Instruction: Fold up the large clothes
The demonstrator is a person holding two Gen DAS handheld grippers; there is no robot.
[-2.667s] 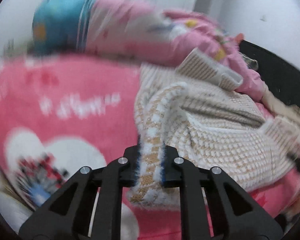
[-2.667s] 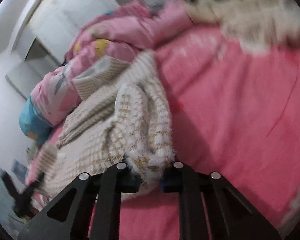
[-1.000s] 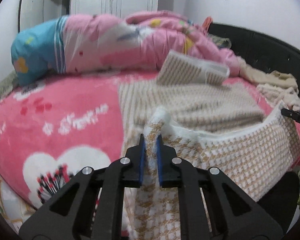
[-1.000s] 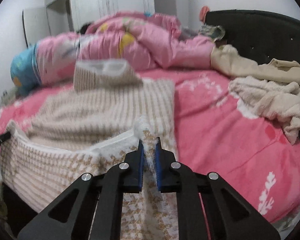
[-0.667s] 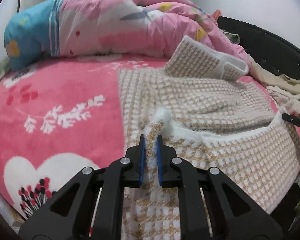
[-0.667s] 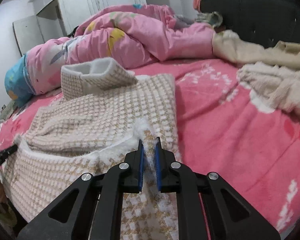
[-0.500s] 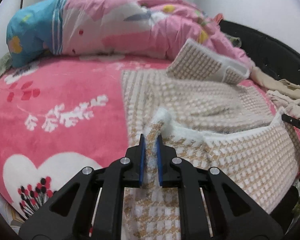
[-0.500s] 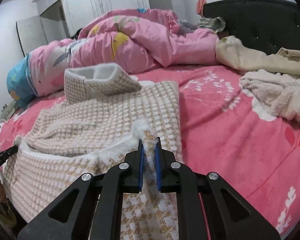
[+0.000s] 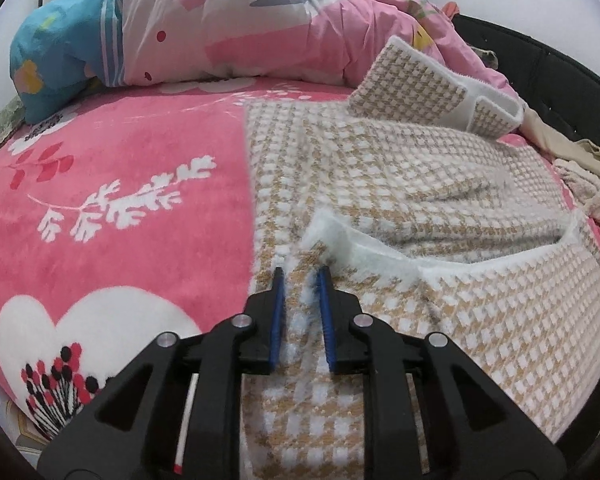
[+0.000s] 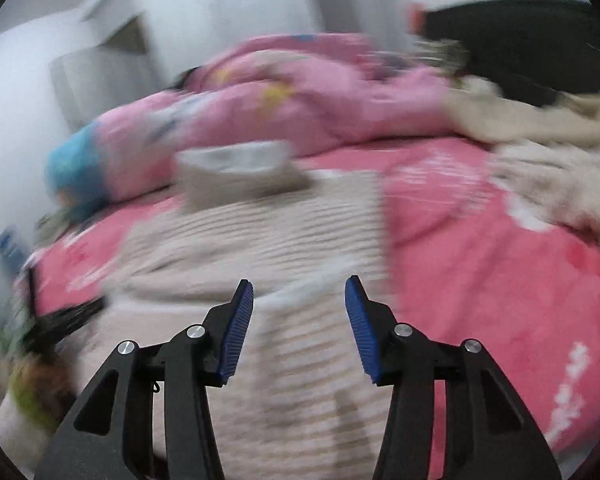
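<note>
Fingers (image 9: 277, 312) of your left gripper (image 9: 300, 280) are opening around the checked garment's (image 9: 440, 184) hem; your right gripper (image 10: 299, 286) opens wide, empty, above it.

Fuzzy knitted houndstooth garment (image 9: 440, 208) with fleecy white lining; plush pink blanket (image 9: 120, 208); smooth cotton quilt (image 9: 228, 28); matt black plastic gripper (image 9: 302, 280) with ribbed blue pads (image 10: 236, 328) and shiny metal screws.
</note>
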